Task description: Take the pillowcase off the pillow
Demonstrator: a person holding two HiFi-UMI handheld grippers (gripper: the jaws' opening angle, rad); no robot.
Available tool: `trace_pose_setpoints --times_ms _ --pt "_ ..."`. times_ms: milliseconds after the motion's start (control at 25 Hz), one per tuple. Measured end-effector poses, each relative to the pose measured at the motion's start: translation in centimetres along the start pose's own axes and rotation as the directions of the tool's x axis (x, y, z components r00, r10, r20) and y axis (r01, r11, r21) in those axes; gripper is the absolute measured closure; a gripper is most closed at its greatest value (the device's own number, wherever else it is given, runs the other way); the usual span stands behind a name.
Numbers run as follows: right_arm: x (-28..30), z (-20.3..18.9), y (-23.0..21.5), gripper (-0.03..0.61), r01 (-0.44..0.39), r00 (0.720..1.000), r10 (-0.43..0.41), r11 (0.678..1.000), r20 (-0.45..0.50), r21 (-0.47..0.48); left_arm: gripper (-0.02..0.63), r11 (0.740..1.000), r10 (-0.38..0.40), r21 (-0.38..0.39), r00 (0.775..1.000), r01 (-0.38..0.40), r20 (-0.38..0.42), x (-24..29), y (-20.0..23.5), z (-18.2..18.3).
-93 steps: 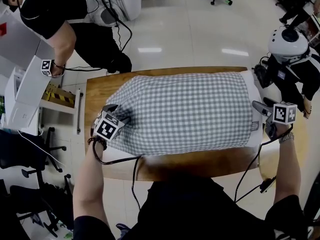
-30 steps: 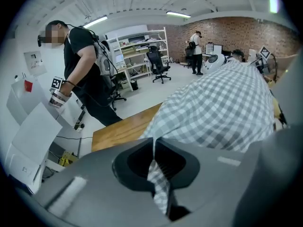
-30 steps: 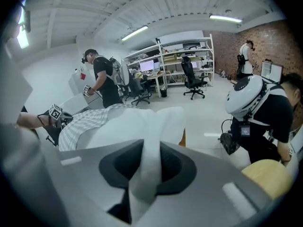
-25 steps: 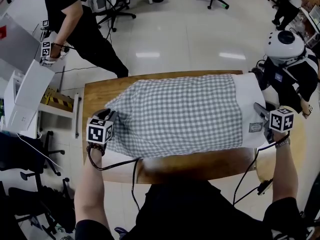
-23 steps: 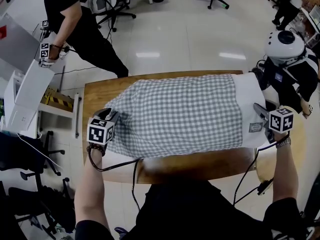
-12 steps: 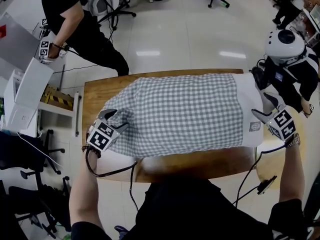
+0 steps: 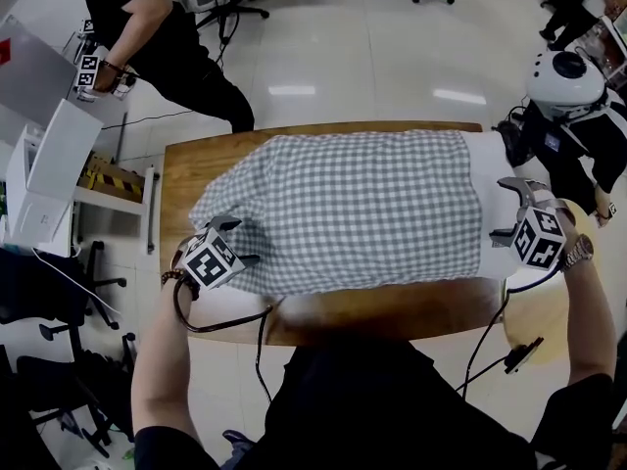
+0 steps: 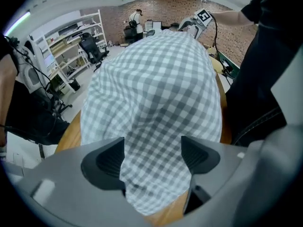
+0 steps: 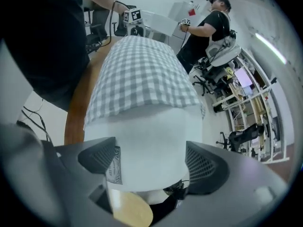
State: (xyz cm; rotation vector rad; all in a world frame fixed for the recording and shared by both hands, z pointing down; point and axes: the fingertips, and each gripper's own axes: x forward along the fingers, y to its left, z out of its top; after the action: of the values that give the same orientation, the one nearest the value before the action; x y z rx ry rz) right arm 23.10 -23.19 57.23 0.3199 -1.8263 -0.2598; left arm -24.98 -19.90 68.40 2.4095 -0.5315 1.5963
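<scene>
A pillow in a grey-and-white checked pillowcase (image 7: 353, 209) lies across the wooden table (image 7: 392, 311). Its bare white end (image 7: 487, 204) sticks out of the case at the right. My left gripper (image 7: 235, 241) is at the case's near-left corner. Its jaws have just been opening, and the checked corner (image 8: 156, 126) lies loose between the pads of the left gripper (image 8: 153, 157). My right gripper (image 7: 505, 209) is at the white end. Its jaws have also just been opening and straddle the white pillow (image 9: 147, 131) without squeezing it; the right gripper (image 9: 150, 160) points steeply down.
A person in black (image 7: 157, 27) stands beyond the table's far-left corner. White boxes (image 7: 44, 164) sit at the left, and a white helmet-like device (image 7: 566, 74) on a dark stand at the right. A round wooden stool (image 7: 537, 313) is under my right arm. Cables hang off the near table edge.
Both grippers have rolled and opened their jaws. The left let go of the checked corner and shifted slightly right; the right released the white end and now straddles it.
</scene>
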Motion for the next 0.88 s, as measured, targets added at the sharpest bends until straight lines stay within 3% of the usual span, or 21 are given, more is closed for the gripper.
trace_pose_setpoints --times_ms 440,880 --pt "4.9 0.4 -0.8 0.094 -0.088 0.995 0.085 0.995 -0.051 -0.057 0.186 0.986 -0.069 0.136 0.979 0.096 -0.19 5.2 -0.1 -3.6" --pt "7.9 1.0 -0.7 0.094 -0.105 0.993 0.104 0.994 -0.049 -0.02 0.181 0.978 -0.102 0.152 0.964 0.142 -0.247 7.9 1.3 -5.9"
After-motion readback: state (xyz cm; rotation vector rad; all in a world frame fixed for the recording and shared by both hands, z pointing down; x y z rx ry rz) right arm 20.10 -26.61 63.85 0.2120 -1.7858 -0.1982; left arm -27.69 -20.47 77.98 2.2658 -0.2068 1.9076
